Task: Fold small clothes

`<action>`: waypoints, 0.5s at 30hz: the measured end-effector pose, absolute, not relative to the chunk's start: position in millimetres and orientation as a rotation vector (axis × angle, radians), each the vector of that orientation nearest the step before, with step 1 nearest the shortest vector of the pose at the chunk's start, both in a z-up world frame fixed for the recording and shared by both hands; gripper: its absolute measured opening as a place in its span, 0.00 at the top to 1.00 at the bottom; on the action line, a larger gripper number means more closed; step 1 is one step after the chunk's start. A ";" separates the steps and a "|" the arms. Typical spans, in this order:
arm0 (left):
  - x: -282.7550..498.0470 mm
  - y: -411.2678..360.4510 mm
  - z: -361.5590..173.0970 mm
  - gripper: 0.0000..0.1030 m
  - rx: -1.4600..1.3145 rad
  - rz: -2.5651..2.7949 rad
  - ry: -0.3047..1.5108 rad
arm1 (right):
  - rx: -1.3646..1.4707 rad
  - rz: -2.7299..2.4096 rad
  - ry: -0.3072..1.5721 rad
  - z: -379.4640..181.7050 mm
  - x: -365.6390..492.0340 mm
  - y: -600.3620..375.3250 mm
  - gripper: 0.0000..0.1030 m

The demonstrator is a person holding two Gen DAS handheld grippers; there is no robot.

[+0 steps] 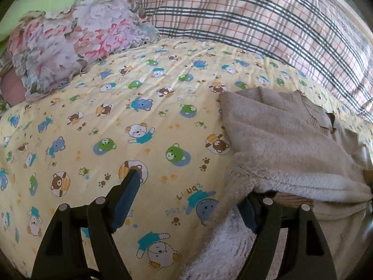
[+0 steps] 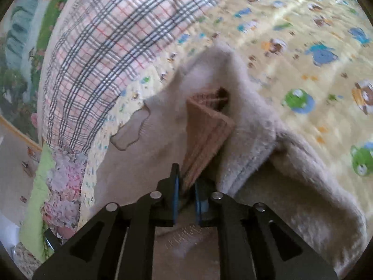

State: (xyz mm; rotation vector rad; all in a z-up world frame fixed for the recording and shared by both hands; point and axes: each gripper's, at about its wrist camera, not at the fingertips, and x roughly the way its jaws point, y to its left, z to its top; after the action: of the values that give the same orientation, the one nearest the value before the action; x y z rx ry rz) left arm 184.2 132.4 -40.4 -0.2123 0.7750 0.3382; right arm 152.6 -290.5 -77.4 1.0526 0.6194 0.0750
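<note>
Left wrist view, near to far. The left gripper [image 1: 186,200] has its jaws spread wide and grips nothing; the right-hand finger [image 1: 250,212] is half buried under the edge of a fuzzy beige garment [image 1: 279,137], while the left-hand finger sits clear over the bear-print sheet [image 1: 116,121]. The garment lies ahead and to the right of the jaws, with a knit collar [image 1: 319,119] showing at its far side. Further out: a floral bundle [image 1: 70,42] to the far left and a plaid pillow [image 1: 256,16] beyond, approx. at the head of the bed.

Right wrist view. The right gripper [image 2: 186,186] is pinched on a brown ribbed band [image 2: 205,140] of the same garment, which rises straight ahead of the jaws — the fleece [image 2: 244,107] drapes off it to both sides. The picture is smeared, so the gripper looks to be in motion.

Risks, as judged:
- The ribbed band is held near its edge only; a quick pull may slip it out, and the lifted part would drop unfolded.
- The left jaws are not yet closed on anything. If the right side goes on alone, the fleece may drag across the sheet and bunch, i.e. a skewed fold.
- The left's buried finger could snag the pile and tug the lower layer out of line.
</note>
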 end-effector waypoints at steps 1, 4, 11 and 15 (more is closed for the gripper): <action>183.0 133.3 -40.1 0.22 -0.220 0.337 0.771 | 1.032 0.057 0.621 -73.8 153.3 -290.3 0.88; 183.0 140.6 -42.5 0.21 -0.272 0.323 0.780 | 0.938 0.004 0.627 -63.5 155.4 -287.0 0.88; 184.6 160.2 -50.3 0.20 -0.413 0.262 0.804 | 0.884 -0.021 0.677 -63.8 156.4 -290.3 0.86; 184.9 160.8 -48.9 0.20 -0.425 0.250 0.807 | 0.885 -0.023 0.662 -53.7 137.5 -294.4 0.77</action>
State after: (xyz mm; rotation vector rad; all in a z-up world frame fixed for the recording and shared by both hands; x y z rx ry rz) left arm 184.9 160.8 -48.9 -0.4250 0.8073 0.2505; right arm 137.5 -294.4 -53.7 0.8849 0.6616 -0.0235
